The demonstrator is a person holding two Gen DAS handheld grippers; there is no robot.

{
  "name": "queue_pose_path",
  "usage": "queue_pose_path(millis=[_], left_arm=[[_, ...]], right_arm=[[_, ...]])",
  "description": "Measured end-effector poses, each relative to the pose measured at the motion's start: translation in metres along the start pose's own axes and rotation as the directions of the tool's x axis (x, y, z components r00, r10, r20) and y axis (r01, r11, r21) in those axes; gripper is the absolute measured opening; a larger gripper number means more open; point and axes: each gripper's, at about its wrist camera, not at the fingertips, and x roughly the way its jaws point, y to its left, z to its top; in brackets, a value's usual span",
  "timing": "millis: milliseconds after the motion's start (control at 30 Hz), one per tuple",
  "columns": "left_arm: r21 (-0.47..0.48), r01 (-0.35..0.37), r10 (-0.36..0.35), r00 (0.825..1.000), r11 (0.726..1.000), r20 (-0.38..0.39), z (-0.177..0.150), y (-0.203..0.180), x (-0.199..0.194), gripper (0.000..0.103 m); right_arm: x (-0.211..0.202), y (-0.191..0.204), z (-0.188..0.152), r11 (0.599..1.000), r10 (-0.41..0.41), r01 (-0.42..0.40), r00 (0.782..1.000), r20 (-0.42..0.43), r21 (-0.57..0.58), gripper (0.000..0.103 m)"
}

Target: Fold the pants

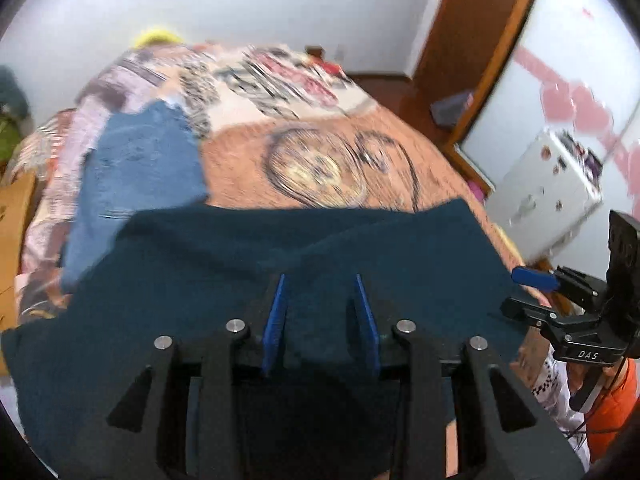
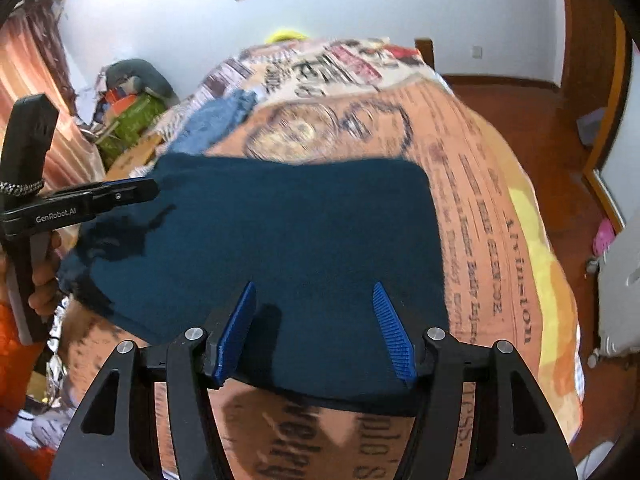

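While the dark teal pants (image 2: 280, 240) are spread on the bed (image 2: 500, 220) at twelve o'clock of the right gripper (image 2: 316, 300), jaws apart and empty, the left gripper (image 1: 322, 292), narrowly parted, could bunch the cloth if dragged.

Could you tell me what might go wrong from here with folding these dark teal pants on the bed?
1. The right hand-held gripper has its jaws apart over the dark teal pants, so a close might miss the edge.
2. The light blue garment lies against the pants and could drag along.
3. The bedspread could get pinched too.
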Motion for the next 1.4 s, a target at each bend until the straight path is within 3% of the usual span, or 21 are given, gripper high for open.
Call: queue_pose_path(millis=[100, 233, 400, 500, 700, 833, 933, 1000, 1300, 1400], left_arm=[[-0.062, -0.023, 0.028, 0.996, 0.998, 0.087, -0.008, 0.025, -0.04, 0.051], [-0.137, -0.108, 0.13, 0.979, 0.985, 0.16, -0.026, 0.066, -0.089, 0.057], [-0.227, -0.191, 0.233, 0.957, 0.955, 0.175, -0.062, 0.12, -0.132, 0.066], [-0.307, -0.198, 0.253, 0.956, 0.931, 0.151, -0.092, 0.155, -0.149, 0.067], [-0.419, -0.175, 0.227, 0.971, 0.891, 0.078, -0.152, 0.2, -0.151, 0.067], [-0.499, -0.121, 0.166, 0.985, 0.858, 0.047, -0.188, 0.217, -0.142, 0.067], [-0.586, -0.039, 0.07, 0.997, 0.809, 0.03, -0.21, 0.229, -0.125, 0.067], [-0.631, 0.003, 0.024, 0.999, 0.776, 0.035, -0.221, 0.235, -0.117, 0.067], [-0.77, 0.142, -0.126, 0.989, 0.622, 0.081, -0.252, 0.25, -0.094, 0.069], [-0.779, 0.162, -0.126, 0.986, 0.606, 0.107, -0.254, 0.252, -0.093, 0.069]], right_arm=[[-0.01, 0.019, 0.009, 0.999, -0.003, 0.004, 0.999, 0.042, -0.044, 0.058], [-0.016, 0.046, 0.02, 0.996, 0.02, -0.012, 0.996, 0.091, -0.094, 0.058], [-0.011, 0.085, 0.033, 0.987, 0.067, -0.047, 0.989, 0.13, -0.154, 0.058], [-0.002, 0.106, 0.036, 0.98, 0.097, -0.073, 0.987, 0.124, -0.187, 0.058], [0.023, 0.145, 0.03, 0.959, 0.127, -0.107, 0.99, 0.058, -0.261, 0.058], [0.047, 0.161, 0.022, 0.95, 0.122, -0.123, 0.992, -0.021, -0.286, 0.058], [0.066, 0.169, 0.011, 0.945, 0.091, -0.115, 0.992, -0.091, -0.307, 0.061], [0.068, 0.175, 0.004, 0.932, 0.048, -0.075, 0.995, -0.084, -0.354, 0.063], [0.069, 0.18, 0.001, 0.921, 0.03, -0.06, 0.996, -0.085, -0.384, 0.069], [0.07, 0.181, 0.0, 0.921, 0.037, -0.066, 0.996, -0.081, -0.383, 0.071]])
